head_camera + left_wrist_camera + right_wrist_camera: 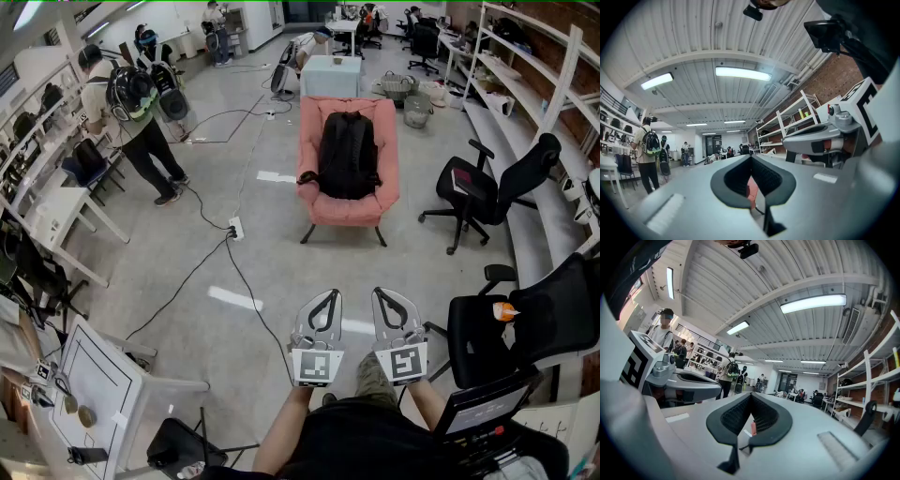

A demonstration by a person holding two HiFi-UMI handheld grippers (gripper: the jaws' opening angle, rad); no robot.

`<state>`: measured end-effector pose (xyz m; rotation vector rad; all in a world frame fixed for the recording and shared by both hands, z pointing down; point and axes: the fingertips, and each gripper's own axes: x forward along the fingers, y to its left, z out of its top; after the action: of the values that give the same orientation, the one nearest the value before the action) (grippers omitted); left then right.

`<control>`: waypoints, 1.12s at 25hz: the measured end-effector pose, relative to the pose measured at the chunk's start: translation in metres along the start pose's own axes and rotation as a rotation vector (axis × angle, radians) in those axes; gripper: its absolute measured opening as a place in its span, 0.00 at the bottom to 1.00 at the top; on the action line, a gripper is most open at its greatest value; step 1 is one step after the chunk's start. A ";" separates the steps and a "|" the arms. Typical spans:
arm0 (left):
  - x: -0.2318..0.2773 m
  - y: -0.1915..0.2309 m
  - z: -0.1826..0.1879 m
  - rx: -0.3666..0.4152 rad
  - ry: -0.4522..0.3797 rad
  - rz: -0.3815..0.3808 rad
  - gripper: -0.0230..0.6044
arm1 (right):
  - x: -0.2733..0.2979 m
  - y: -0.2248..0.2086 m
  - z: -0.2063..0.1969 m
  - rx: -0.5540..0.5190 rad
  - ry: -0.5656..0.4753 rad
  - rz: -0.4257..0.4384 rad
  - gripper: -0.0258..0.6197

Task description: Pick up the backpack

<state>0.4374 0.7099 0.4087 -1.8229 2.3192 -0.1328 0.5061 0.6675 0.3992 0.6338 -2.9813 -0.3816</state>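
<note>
A black backpack (348, 155) stands upright on the seat of a pink armchair (388, 186) in the middle of the room, in the head view. Both grippers are held side by side near the bottom of that view, well short of the chair. My left gripper (325, 296) is shut with nothing in it. My right gripper (383, 294) is shut and empty too. In the left gripper view a strip of the pink armchair (750, 191) shows through the closed jaws. The right gripper (751, 397) looks level across the room.
Black office chairs (487, 192) stand to the right of the armchair and close at my right (525, 328). A power strip and cables (234, 228) lie on the floor to the left. A person with a backpack (131, 112) stands at left. White desks (89, 375) line the left side.
</note>
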 end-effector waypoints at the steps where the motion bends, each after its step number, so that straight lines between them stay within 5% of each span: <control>1: 0.000 0.001 -0.001 -0.014 -0.002 -0.005 0.04 | 0.001 -0.003 -0.002 0.000 0.015 -0.020 0.05; 14: 0.066 0.007 -0.021 -0.078 0.019 -0.019 0.04 | 0.034 -0.045 -0.023 -0.011 0.044 0.023 0.08; 22: 0.166 -0.004 -0.024 -0.039 0.070 -0.077 0.04 | 0.102 -0.118 -0.041 0.011 0.009 0.060 0.19; 28: 0.274 0.013 -0.012 -0.009 0.064 -0.020 0.04 | 0.179 -0.199 -0.045 0.036 -0.019 0.088 0.19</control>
<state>0.3610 0.4464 0.3924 -1.8730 2.3476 -0.1864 0.4257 0.4083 0.3950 0.5031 -3.0277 -0.3301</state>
